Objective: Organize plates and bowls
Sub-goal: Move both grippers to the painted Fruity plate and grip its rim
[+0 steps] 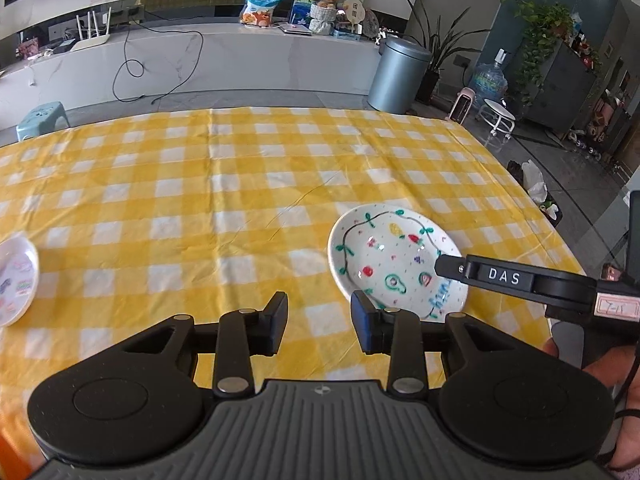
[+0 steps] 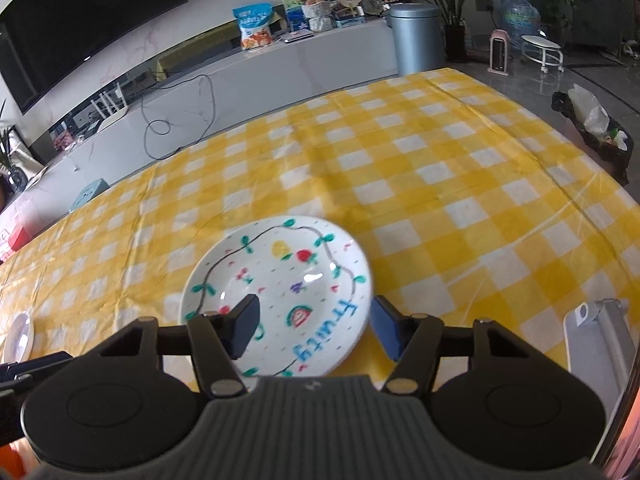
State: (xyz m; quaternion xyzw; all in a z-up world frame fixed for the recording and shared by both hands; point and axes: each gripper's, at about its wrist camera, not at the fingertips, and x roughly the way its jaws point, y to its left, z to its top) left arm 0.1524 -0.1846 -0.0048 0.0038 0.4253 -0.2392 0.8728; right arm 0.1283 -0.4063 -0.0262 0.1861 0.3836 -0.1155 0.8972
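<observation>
Your fruit-painted plate (image 2: 280, 292) lies bare on the yellow checked tablecloth (image 1: 200, 184). Your right gripper (image 2: 312, 330) is released around its rim; your left gripper (image 1: 320, 320) is released, holding nothing.

Surface: a yellow-and-white checked cloth (image 1: 240, 184) is covering it.
Far wall: a long white marble-look console (image 1: 200, 60) is running along it, under a dark screen (image 2: 80, 12).
Floor: grey tiles (image 1: 560, 168) are catching daylight.
Corner: a grey bin (image 1: 396, 74) is standing beside potted plants (image 1: 444, 44).
</observation>
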